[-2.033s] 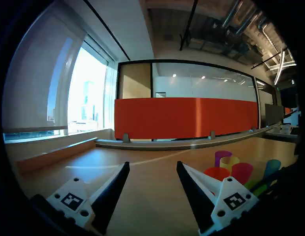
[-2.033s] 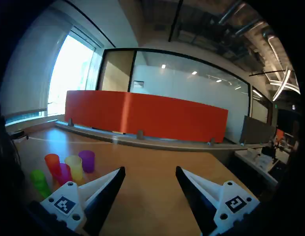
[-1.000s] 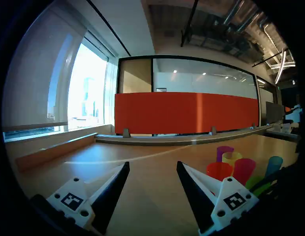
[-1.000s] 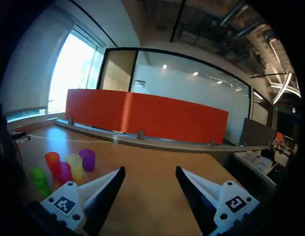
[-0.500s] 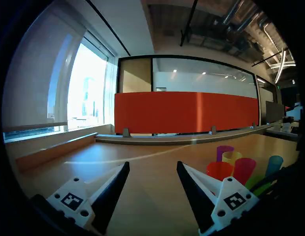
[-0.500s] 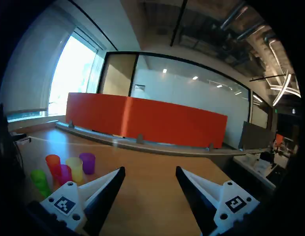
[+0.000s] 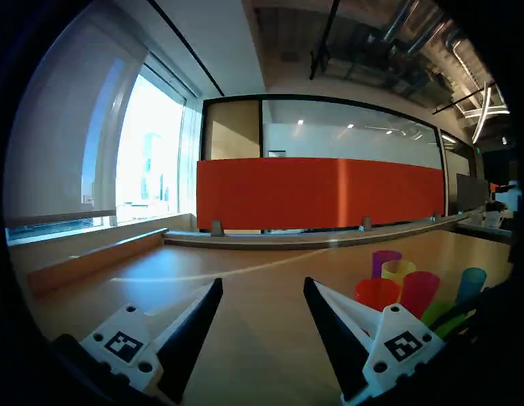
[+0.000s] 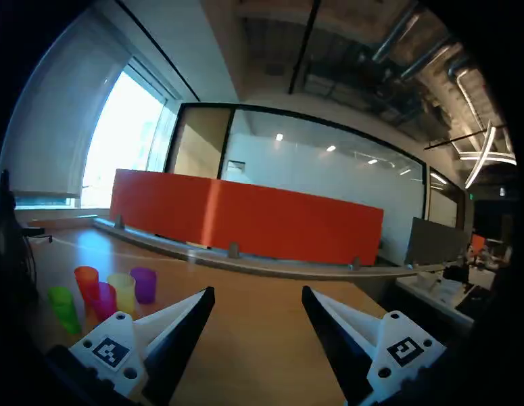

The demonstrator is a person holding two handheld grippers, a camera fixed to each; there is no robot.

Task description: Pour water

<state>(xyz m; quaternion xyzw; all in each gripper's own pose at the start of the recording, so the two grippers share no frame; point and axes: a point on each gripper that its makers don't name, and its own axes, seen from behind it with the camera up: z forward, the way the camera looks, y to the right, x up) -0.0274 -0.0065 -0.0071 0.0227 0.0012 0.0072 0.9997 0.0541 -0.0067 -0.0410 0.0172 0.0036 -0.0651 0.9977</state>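
You've got strong daylight coming in thru the window (image 7: 150,162) at left in both views; it's blown out to near white, esp. in the right gripper view. The desk (image 7: 258,338) takes a warm sheen off it, w/ a thin bright streak across the top in the left gripper view. The ceiling (image 8: 329,61) is dim, lit by small spot lamps and a strip light (image 8: 481,155) glowing upper right. The translucent cups (image 7: 418,287) glow where light passes thru. Fisheye bends straight lines hard, e.g. the orange partition (image 8: 248,220) bows. Edges go dark & soft, right side esp.; centre's sharp, no motion blur.
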